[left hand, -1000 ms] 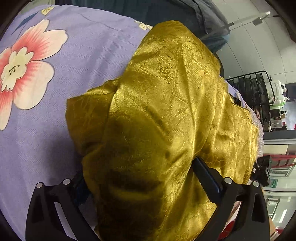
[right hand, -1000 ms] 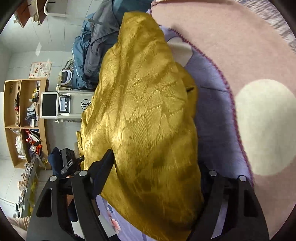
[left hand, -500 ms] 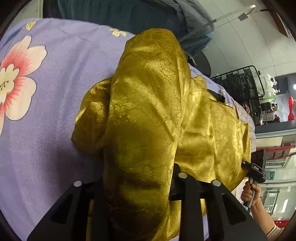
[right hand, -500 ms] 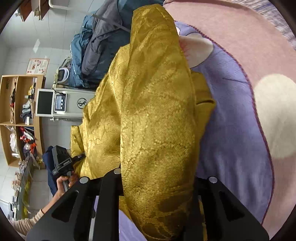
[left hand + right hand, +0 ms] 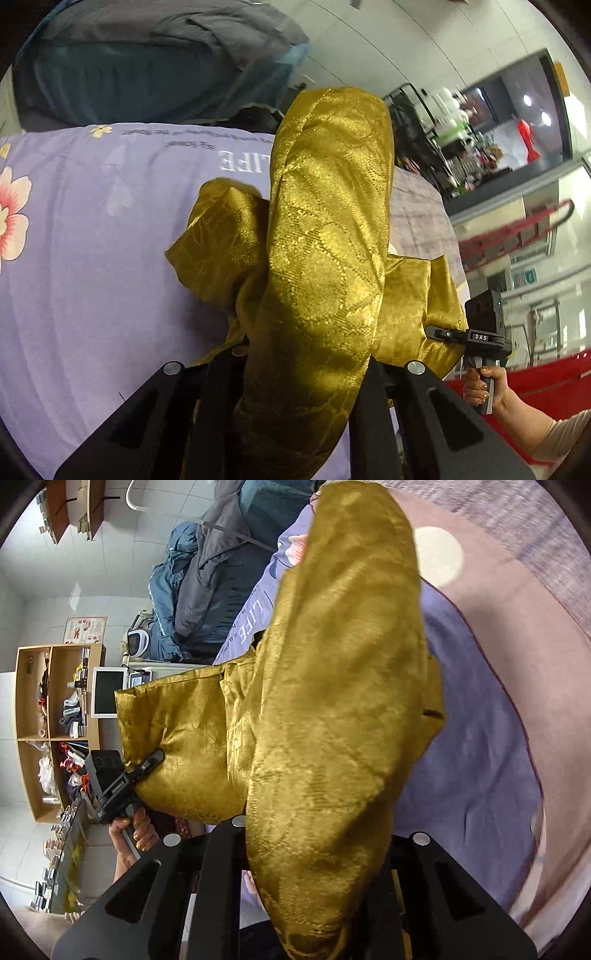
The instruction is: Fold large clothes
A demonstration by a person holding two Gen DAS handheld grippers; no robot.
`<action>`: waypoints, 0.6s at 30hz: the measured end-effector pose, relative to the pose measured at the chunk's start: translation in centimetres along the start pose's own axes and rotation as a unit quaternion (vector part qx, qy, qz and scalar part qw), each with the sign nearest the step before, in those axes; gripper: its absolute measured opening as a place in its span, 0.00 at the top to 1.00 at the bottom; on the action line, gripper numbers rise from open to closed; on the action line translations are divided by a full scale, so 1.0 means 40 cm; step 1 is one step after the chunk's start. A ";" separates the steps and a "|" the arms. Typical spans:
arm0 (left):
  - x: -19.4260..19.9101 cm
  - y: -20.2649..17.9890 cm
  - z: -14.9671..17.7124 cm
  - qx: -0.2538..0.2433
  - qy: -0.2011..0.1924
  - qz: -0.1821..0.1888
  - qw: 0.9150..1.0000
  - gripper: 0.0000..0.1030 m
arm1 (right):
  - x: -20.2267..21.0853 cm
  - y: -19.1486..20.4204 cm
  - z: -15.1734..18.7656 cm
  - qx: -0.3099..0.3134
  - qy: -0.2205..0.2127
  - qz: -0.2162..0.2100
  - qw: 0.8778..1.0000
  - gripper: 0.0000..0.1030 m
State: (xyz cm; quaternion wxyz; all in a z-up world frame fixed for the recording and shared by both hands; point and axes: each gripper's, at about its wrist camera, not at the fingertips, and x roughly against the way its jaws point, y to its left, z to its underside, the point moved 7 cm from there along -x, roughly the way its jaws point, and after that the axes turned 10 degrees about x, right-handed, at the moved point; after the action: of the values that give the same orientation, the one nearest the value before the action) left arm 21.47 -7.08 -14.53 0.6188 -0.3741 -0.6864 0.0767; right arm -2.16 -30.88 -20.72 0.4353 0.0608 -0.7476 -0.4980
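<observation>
A shiny gold brocade garment (image 5: 325, 236) hangs bunched over a lilac flowered bedsheet (image 5: 92, 258). My left gripper (image 5: 303, 376) is shut on one edge of it, the fabric draping over the jaws. My right gripper (image 5: 314, 849) is shut on another edge of the same garment (image 5: 343, 686). Each gripper shows in the other's view: the right one (image 5: 443, 334) pinching the cloth at right, the left one (image 5: 153, 760) pinching it at left. The garment is lifted off the sheet between them; the fingertips are hidden by fabric.
A heap of dark blue and grey jackets (image 5: 147, 62) lies at the far edge of the bed. A pink blanket with pale dots (image 5: 535, 664) covers the right side. A wooden shelf (image 5: 48, 723) and a white machine (image 5: 107, 694) stand beyond the bed.
Both grippers have closed on the gold garment and lifted it; the views have tilted up and the cloth now hangs narrower and higher above the sheet.
</observation>
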 end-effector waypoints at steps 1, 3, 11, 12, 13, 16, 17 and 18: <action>0.009 -0.012 0.002 -0.002 0.000 0.005 1.000 0.88 | 0.012 0.012 0.015 -0.001 -0.002 -0.003 1.000 0.83; 0.049 -0.039 -0.012 -0.001 -0.007 0.023 1.000 0.88 | 0.027 0.035 0.030 0.002 -0.004 -0.011 1.000 0.83; 0.413 -0.092 -0.078 -0.054 -0.117 0.011 0.992 0.88 | -0.070 0.392 -0.053 0.130 0.028 -0.105 0.986 0.84; 0.490 -0.085 -0.078 -0.053 -0.139 0.005 0.989 0.88 | -0.092 0.464 -0.074 0.151 0.033 -0.124 0.980 0.84; 0.571 -0.075 -0.073 -0.051 -0.162 -0.003 0.985 0.88 | -0.115 0.551 -0.094 0.179 0.039 -0.145 0.972 0.84; 0.830 -0.043 -0.052 -0.052 -0.241 -0.046 0.968 0.88 | -0.189 0.841 -0.137 0.267 0.069 -0.212 0.938 0.84; 0.947 -0.028 -0.031 -0.047 -0.277 -0.065 0.958 0.88 | -0.222 0.953 -0.139 0.301 0.085 -0.231 0.921 0.84; 1.056 -0.013 -0.004 -0.040 -0.311 -0.086 0.946 0.88 | -0.252 1.041 -0.136 0.328 0.098 -0.245 0.907 0.84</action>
State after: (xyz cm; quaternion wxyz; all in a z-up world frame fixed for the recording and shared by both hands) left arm 23.34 18.18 19.28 0.3636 -0.2955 -0.8768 0.1081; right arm 22.17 -8.67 7.23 0.3264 0.4299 -0.7837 -0.3073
